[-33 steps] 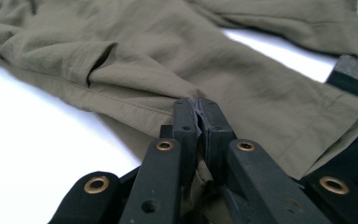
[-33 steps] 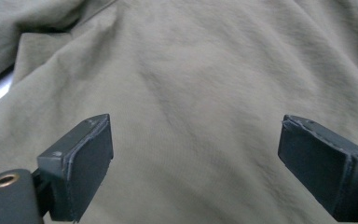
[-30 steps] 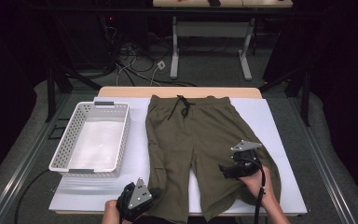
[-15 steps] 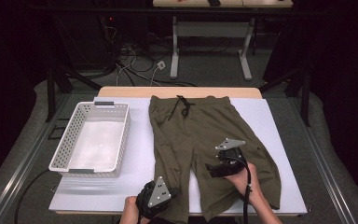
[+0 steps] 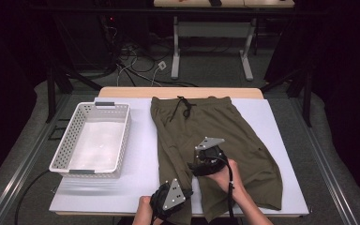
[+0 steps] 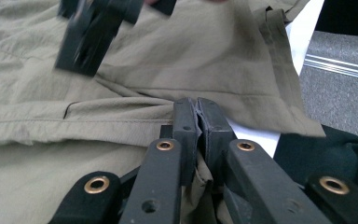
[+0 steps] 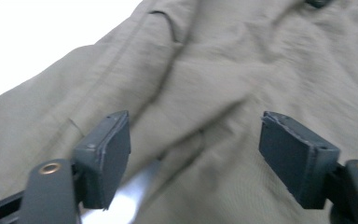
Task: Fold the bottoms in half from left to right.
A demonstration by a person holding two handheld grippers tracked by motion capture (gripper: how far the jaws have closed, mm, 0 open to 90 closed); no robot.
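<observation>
1. The shorts [image 5: 206, 145] lie flat on the white mat [image 5: 136, 154], just right of the basket [image 5: 93, 140], waistband at the far side and legs toward the person.
2. The left gripper [image 5: 171, 199] is at the near hem of the shorts' left leg. In the left gripper view its jaws are clenched on a thin pinch of hem cloth [image 6: 196, 122].
3. The right gripper [image 5: 206, 157] hangs over the crotch of the shorts with its jaws spread wide and nothing between them.
4. Risk: that pinch is small, so a quick pull could slip the hem free.
5. Risk: if the right gripper closes here, it may catch both layers or bunch the cloth, and a fold would come out crooked.
6. Risk: dragging the leg toward the basket could skew the whole garment.
7. Room: bare mat lies between shorts and basket, and right of the shorts. The near legs reach the mat's front edge, so there is little slack there.
</observation>
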